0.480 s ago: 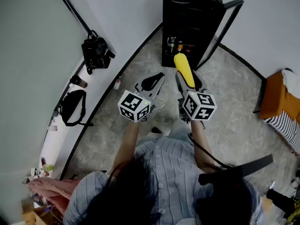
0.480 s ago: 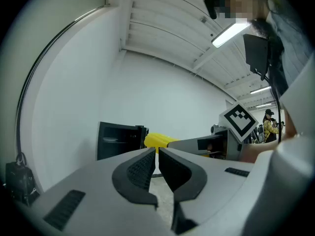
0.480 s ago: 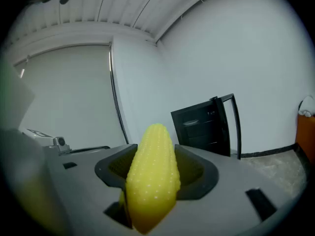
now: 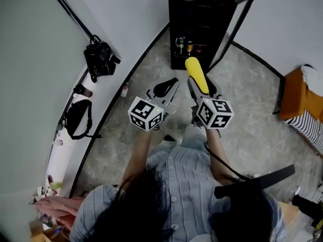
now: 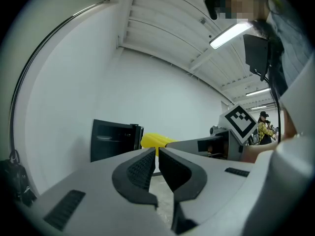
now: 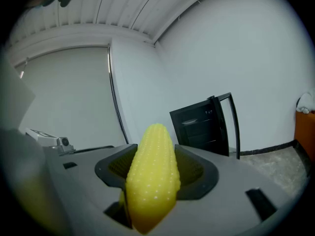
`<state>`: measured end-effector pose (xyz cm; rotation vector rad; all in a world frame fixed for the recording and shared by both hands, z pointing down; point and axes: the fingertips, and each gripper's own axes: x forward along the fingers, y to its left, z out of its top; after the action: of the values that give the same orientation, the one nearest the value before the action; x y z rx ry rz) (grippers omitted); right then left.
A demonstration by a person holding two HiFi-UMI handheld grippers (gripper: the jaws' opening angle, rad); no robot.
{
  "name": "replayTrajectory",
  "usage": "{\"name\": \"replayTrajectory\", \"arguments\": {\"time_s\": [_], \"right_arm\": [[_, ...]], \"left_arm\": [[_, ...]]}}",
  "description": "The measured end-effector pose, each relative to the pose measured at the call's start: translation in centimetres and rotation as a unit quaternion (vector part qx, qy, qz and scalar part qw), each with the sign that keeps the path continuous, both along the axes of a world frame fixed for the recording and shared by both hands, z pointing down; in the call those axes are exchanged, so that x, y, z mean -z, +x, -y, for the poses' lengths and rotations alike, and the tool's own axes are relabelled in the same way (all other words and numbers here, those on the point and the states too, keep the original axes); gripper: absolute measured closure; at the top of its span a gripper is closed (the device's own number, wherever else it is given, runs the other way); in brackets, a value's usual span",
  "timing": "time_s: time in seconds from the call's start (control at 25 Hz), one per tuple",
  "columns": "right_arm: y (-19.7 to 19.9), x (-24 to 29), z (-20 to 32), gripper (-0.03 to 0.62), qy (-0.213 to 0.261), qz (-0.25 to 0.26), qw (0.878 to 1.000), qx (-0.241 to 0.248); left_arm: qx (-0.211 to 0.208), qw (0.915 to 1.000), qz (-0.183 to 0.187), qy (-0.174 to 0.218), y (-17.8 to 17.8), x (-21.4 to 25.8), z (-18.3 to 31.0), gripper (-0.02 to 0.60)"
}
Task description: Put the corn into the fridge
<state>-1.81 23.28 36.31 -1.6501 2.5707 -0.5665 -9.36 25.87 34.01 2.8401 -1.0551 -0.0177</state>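
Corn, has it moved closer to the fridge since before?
No. The corn, clamped in the right gripper, keeps its tip just below the open front of the fridge, as before; only the camera shifted slightly.

The long plastic corn cob (image 6: 151,171) is bright yellow, speckled with small pale dots on its kernels. The moulded plastic right gripper (image 4: 201,87) and left gripper (image 5: 157,157) are both matt grey, with black ribbed pads (image 5: 139,168). Each carries a white cube printed with black square markers: the left gripper's cube (image 4: 147,114) and the right gripper's cube (image 4: 214,113). The tall boxy fridge (image 4: 198,21) is black, door frame included. The stone floor (image 4: 247,115) is grey with paler marbled veining, below white walls (image 4: 131,14). The person's buttoned shirt (image 4: 176,180) is pale blue-grey with fine vertical stripes. A fabric bag (image 4: 99,58) is black. A boxy seat (image 4: 295,97) is orange, and the cloth (image 4: 309,131) by it is striped black and white.
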Motion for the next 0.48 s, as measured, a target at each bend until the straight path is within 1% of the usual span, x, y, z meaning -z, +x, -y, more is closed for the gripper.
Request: {"name": "replayTrajectory", "arguments": {"time_s": [0.2,0.48], "right_arm": [[0.8,-0.8,-0.2,0.345,-0.015,0.002,1.0,-0.005],[1.8,-1.9,1.2,0.345,-0.025,0.0,1.0,-0.006]], "left_arm": [[-0.005,0.9999,0.007,-0.008,0.8,-0.8,0.1,0.572],[-0.007,0.9996,0.0,-0.029,1.8,-2.1,2.0,0.572]]}}
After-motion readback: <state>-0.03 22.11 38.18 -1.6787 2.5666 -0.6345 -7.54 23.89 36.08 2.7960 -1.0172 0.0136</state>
